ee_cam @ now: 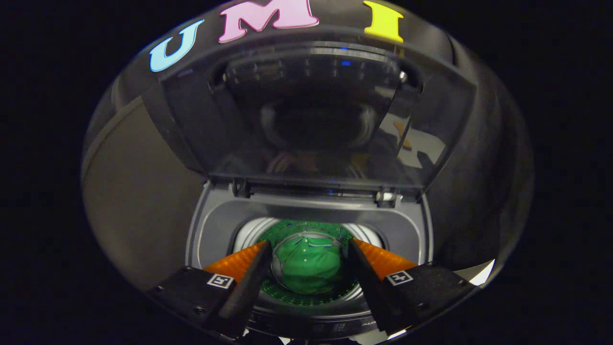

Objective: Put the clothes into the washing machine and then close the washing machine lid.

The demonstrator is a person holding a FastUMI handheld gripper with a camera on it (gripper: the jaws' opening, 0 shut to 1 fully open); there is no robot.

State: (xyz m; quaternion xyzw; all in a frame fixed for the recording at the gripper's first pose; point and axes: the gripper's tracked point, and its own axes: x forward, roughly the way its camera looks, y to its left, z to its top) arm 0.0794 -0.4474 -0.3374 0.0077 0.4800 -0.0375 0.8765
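While the washing machine point(210, 230) sits with its top open, its big dark see-through lid point(311, 110) stands raised behind the opening, hinged along the rear edge of the grey top frame and leaning back toward the booth's black wall. Dim reflections show in the lid's glossy panel, too faint to make out. Beside the machine on one side there is a plain, flat grey-brown panel point(139, 191).

Below the lid, the grey frame rings a round drum point(251, 230) with a shiny metal rim and a perforated inner wall that glows green from what lies inside. Down in the drum rests 1 green garment point(309, 263), crumpled, with a collar and a short row of buttons facing up; it lies on the drum floor, well below the fingers and touching neither.

Nearest of all, the gripper point(309, 249) hovers above the drum mouth with its jaws spread wide and holding nothing, the 2 fingers framing the garment between them. Each finger base carries 1 small square black-and-white marker point(220, 281).
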